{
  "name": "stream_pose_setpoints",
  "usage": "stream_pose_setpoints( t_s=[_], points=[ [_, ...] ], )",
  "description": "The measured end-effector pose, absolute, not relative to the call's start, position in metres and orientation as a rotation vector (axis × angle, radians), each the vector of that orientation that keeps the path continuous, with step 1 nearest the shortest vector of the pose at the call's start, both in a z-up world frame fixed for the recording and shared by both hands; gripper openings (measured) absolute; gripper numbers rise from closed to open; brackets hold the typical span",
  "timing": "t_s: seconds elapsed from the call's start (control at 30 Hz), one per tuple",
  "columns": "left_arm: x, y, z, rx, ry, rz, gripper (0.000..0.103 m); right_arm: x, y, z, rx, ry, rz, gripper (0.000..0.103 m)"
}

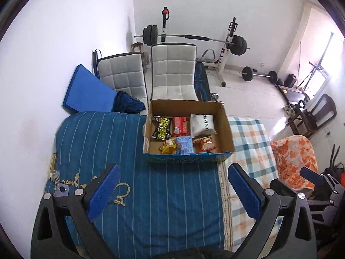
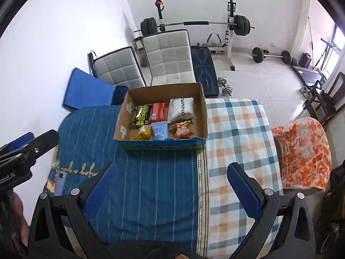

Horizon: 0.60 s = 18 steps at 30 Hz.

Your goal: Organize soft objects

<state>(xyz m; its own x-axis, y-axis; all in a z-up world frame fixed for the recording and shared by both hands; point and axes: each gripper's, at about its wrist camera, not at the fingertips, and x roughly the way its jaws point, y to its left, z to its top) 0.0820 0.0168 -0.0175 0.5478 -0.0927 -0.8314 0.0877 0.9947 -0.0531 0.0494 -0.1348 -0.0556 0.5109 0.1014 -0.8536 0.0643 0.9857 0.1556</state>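
Observation:
A cardboard box stands on the bed and holds several soft packets: a black-yellow one, a red one, a white pouch, a yellow one, a light blue one and an orange one. My left gripper is open and empty, above the blue striped blanket short of the box. My right gripper is open and empty, also short of the box.
A checked blanket covers the bed's right part. An orange floral cloth drapes a chair at right. Two padded chairs, a blue mat and a barbell rack stand beyond the bed. A phone lies at left.

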Motion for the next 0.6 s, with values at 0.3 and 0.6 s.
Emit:
stream_pose_setpoints(
  t_s=[0.3,0.6],
  points=[
    [0.063,0.012,0.004,0.002,0.95,-0.148,0.102,0.027,-0.137,-0.021,0.14,0.968,-0.01,0.103],
    [0.069,0.01,0.01,0.008,0.902,-0.121,0.102,0.035,-0.142,-0.002,0.109,0.911,-0.043,0.103]
  ],
)
